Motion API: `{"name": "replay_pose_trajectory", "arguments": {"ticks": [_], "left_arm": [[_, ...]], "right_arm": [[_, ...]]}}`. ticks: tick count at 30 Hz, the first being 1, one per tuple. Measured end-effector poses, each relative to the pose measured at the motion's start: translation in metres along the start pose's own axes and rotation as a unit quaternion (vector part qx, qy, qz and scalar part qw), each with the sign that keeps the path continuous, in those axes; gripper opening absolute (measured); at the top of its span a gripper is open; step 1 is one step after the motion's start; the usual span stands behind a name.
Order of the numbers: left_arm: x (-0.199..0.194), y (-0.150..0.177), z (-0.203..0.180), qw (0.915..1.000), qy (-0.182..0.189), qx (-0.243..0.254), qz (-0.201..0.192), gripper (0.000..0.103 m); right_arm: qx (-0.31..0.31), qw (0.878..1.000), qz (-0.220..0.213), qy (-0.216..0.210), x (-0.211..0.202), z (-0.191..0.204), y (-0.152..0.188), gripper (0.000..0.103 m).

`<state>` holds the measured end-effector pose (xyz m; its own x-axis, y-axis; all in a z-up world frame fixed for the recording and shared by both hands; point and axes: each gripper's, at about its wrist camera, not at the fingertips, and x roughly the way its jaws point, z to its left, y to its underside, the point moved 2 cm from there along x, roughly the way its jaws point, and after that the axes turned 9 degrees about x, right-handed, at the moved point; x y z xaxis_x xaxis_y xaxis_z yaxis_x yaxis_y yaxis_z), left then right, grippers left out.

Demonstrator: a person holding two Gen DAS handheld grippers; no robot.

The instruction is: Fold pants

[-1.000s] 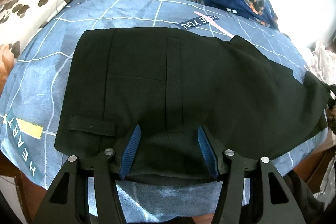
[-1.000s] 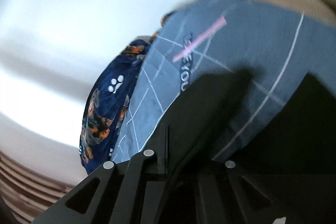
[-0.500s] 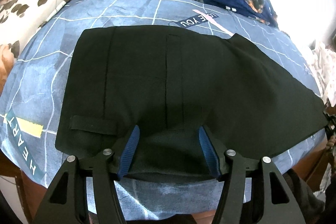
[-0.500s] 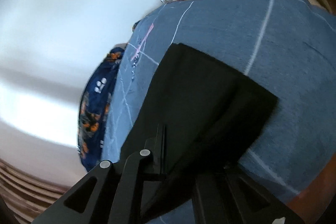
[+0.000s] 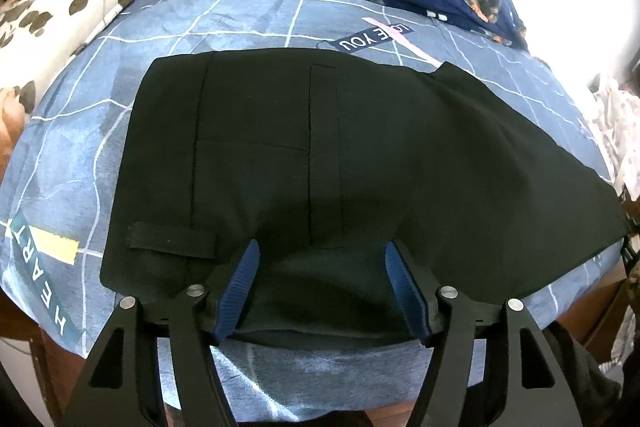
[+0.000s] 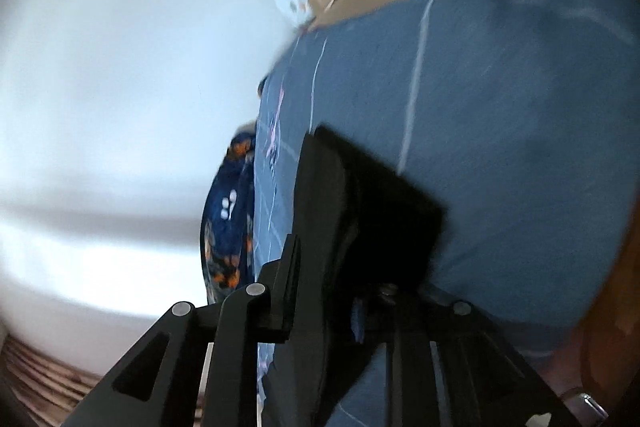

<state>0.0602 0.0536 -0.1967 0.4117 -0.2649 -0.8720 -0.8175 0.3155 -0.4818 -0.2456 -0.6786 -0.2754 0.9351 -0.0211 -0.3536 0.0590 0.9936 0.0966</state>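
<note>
The black pants (image 5: 360,155) are lying flat across the blue sheet (image 5: 256,19), waist end at the near left. The left gripper (image 5: 320,267) is hovering wide over the near edge, gripping nothing. The right gripper (image 6: 344,267) is pinching the leg end (image 6: 372,211) far right. Fabric could be slipping free if that bite is shallow, skewing the fold.

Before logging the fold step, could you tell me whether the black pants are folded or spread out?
Mostly spread: the black pants lie flat across the blue bedsheet, while the right gripper holds one leg end.
</note>
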Motion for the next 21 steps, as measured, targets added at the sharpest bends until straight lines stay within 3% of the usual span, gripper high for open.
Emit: {"name": "replay_pose_trajectory", "arguments": {"ticks": [1, 2, 9, 13, 21], "left_arm": [[0.000, 0.000, 0.000, 1.0000, -0.001, 0.001, 0.000, 0.067], [0.000, 0.000, 0.000, 1.0000, -0.001, 0.001, 0.000, 0.067], [0.001, 0.000, -0.002, 1.0000, -0.002, 0.006, 0.000, 0.070], [0.001, 0.000, -0.003, 1.0000, 0.001, 0.005, -0.003, 0.073], [-0.012, 0.000, -0.003, 0.9991, 0.028, -0.004, -0.031, 0.078]], "right_arm": [[-0.010, 1.000, -0.006, 0.016, -0.003, 0.001, -0.001, 0.009], [-0.028, 0.999, -0.013, 0.045, -0.006, 0.003, -0.001, 0.008], [-0.060, 0.995, -0.030, 0.072, -0.003, 0.012, -0.004, 0.006], [-0.052, 0.997, -0.029, 0.051, -0.008, 0.006, -0.008, 0.007], [0.001, 0.996, -0.090, -0.007, -0.055, -0.009, -0.034, 0.012]]}}
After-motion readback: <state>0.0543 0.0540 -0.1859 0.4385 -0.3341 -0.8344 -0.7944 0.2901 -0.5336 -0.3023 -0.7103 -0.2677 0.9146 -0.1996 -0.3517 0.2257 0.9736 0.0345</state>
